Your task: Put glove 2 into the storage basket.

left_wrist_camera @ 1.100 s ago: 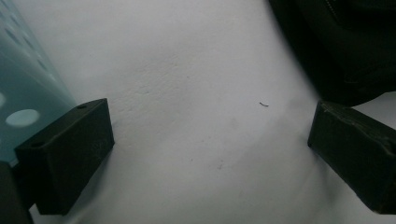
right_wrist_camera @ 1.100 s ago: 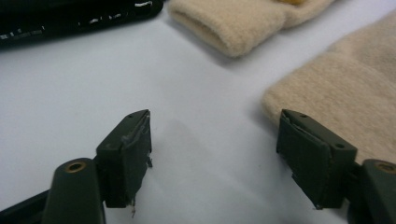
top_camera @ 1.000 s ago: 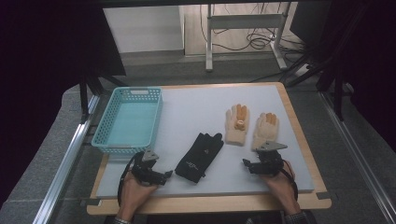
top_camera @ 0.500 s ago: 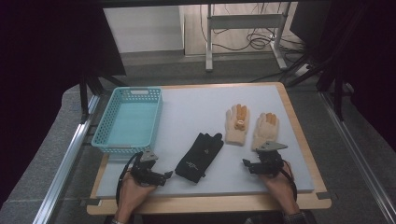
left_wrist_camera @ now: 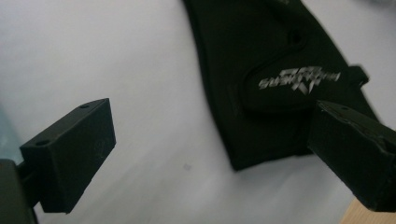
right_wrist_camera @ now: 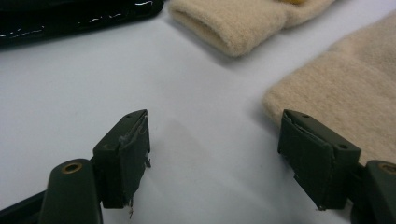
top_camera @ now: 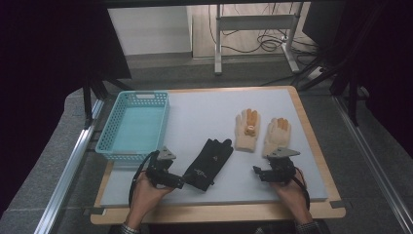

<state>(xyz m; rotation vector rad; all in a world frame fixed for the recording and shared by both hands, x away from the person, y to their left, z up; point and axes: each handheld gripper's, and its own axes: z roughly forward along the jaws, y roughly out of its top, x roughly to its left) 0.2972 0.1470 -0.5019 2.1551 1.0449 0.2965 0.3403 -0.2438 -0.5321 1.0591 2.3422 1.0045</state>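
Left gripper (top_camera: 181,184): jaws stood wide apart, empty, at the near-left of the table, touching or just beside the cuff of the black glove.
Black glove (top_camera: 208,163): lay flat near mid-table, fingers pointing far; in the left gripper view (left_wrist_camera: 289,60) its cuff sat between the jaws, toward the right one.
Right gripper (top_camera: 258,171): jaws apart, nothing held, near-right.
Tan gloves (top_camera: 276,135): two, side by side; the right one's cuff lay just beside a jaw.
Blue basket (top_camera: 113,151): far-left of the left gripper.
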